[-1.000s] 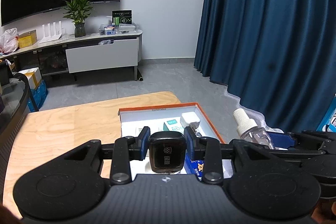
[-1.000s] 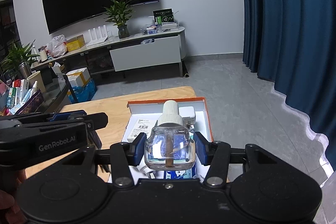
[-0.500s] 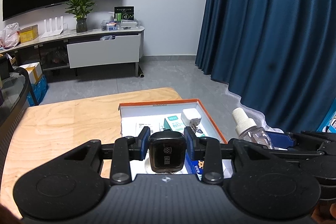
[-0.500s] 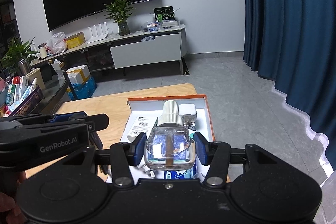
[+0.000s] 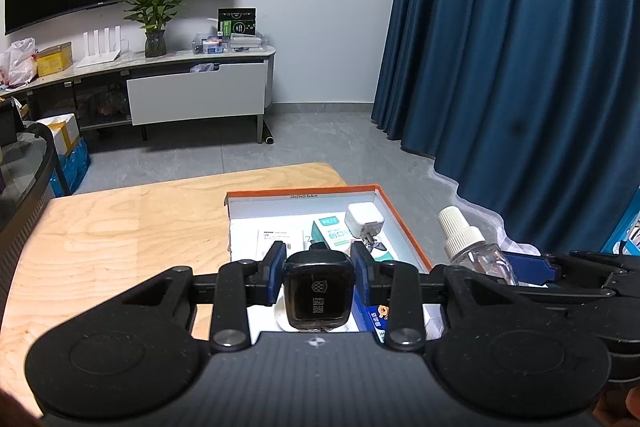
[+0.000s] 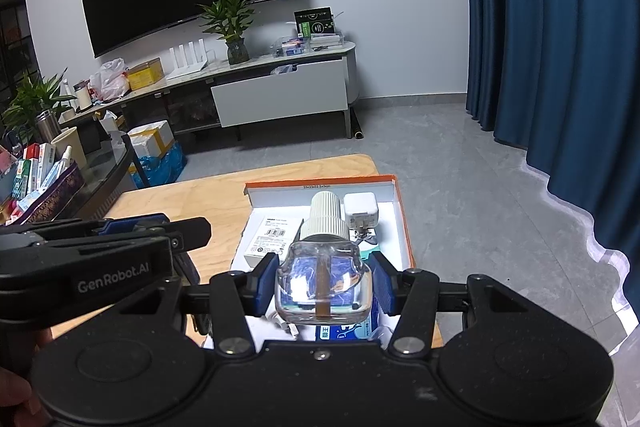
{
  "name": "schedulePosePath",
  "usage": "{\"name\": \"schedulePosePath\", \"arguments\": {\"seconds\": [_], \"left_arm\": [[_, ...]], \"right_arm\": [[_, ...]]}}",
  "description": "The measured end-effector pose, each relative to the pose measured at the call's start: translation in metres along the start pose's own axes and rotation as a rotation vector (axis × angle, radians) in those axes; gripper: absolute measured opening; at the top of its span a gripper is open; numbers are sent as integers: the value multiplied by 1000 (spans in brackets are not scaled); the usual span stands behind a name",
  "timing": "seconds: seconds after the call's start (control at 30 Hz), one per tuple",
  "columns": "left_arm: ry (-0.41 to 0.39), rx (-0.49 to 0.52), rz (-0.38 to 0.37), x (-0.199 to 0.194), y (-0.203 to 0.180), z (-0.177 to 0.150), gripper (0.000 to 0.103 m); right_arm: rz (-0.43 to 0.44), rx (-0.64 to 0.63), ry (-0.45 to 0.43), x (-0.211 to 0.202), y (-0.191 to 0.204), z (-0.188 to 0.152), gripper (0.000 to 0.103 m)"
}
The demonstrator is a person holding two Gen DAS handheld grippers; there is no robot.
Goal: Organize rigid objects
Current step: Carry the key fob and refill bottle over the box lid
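An orange-rimmed box [image 5: 404, 227] sits at the wooden table's [image 5: 120, 227] far right corner, holding a white charger [image 5: 363, 219] by its far wall, a teal carton [image 5: 332, 233] and a white labelled box [image 6: 272, 235]. Above it, the left gripper [image 5: 319, 277] pinches a dark translucent bottle [image 5: 319, 301]; the right gripper [image 6: 323, 285] clamps a clear white-capped bottle [image 6: 323, 283].

Wooden table [image 5: 120, 227], orange-rimmed box [image 5: 404, 227] atop.
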State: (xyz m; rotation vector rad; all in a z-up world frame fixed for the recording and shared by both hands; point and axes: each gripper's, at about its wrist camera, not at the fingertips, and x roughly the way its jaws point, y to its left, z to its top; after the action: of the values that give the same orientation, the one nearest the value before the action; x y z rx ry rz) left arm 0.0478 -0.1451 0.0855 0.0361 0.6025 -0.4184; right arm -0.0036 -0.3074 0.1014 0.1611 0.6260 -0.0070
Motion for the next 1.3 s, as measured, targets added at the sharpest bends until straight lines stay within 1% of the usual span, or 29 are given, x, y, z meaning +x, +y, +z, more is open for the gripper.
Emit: {"name": "schedulePosePath", "arguments": {"seconds": [1.3], "left_arm": [[16, -21, -10, 9, 7, 0, 36]], "right_arm": [[-1, -2, 8, 5, -1, -3, 60]]}}
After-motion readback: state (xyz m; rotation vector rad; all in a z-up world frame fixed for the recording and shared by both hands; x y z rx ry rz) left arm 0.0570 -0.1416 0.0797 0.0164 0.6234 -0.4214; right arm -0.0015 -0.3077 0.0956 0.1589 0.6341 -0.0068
